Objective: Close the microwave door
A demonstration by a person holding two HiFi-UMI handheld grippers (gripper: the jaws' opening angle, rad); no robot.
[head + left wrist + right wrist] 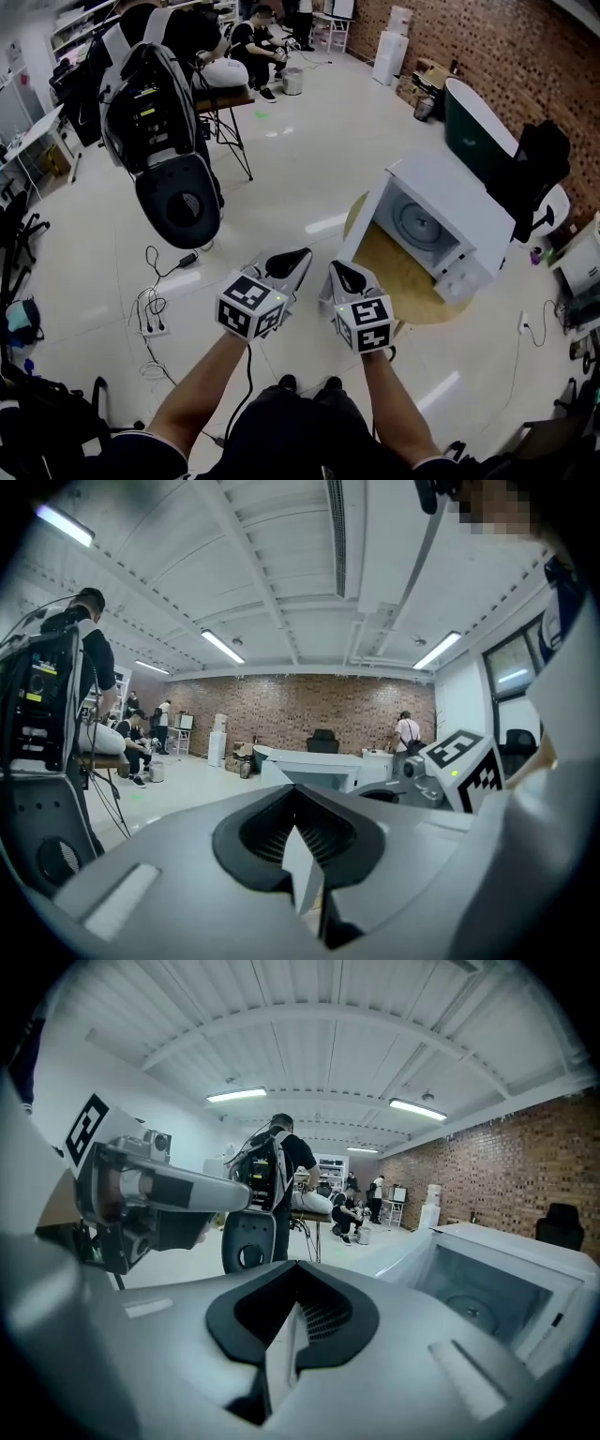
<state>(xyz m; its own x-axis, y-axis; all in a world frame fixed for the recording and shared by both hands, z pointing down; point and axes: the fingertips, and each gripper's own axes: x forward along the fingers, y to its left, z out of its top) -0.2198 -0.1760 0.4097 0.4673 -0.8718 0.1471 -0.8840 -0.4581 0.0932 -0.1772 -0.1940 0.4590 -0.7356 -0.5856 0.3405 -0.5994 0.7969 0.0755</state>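
The microwave (469,211) is set on a round table (398,286), toward the table's far right edge. Its cavity is turned toward the person and its control strip sits at the near right end of the front. Its door (364,220) is stood wide open: it is hinged at the far left corner of the front, and the panel runs upright from that hinge out toward the table's near left edge. The free edge is thus found close above the table's rim, ahead of the grippers, with the outer face turned left, away from the cavity.

The right gripper (345,275) is held just short of that free edge and is judged the nearer. The left gripper (292,260) is held beside it, further left over the floor and clear of the table. In both gripper views the jaws are seen pressed together with nothing between them.

In the right gripper view the cavity and door are seen ahead and to the right. A push on the outer face near the free edge, swept rightward toward the control strip, is judged to be what is called for. No contact with the door is yet made.
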